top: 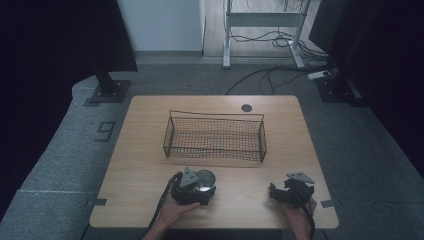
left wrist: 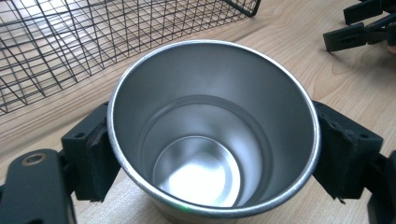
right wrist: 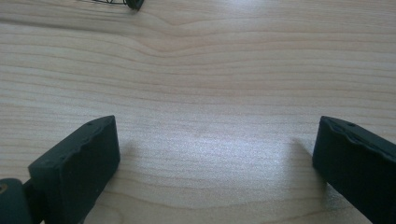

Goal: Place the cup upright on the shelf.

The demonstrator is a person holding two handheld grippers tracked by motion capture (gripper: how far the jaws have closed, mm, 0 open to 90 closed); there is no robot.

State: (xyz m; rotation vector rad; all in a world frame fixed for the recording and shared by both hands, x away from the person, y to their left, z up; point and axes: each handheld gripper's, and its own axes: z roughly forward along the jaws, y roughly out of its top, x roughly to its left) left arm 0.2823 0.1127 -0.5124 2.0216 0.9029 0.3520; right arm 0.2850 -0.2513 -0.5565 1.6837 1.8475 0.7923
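1. Shiny round steel cup (left wrist: 212, 135) sits upright on your light wooden table (top: 150, 165), near the front edge and left of centre, its open mouth facing up and its inside empty.
2. Your left gripper (left wrist: 212, 149) has it: one black pad (left wrist: 95, 154) presses on each side of the cup's wall just under the rim, so the jaws are clamped on the cup.
3. From the high view, your left hand (top: 175, 210) comes in from the bottom edge, with the grey three-cornered plate on top of that gripper partly covering the cup (top: 205, 180).
4. Black wire-mesh basket (top: 215, 136) stands in the middle of the table, just beyond the cup and apart from it; it holds nothing.
5. Your right gripper (right wrist: 217, 154) rests low over bare wood at the front right, well apart from the cup, jaws spread wide with nothing between them.
6. One corner of the basket (right wrist: 133, 4) peeks in at the top of the right gripper view.
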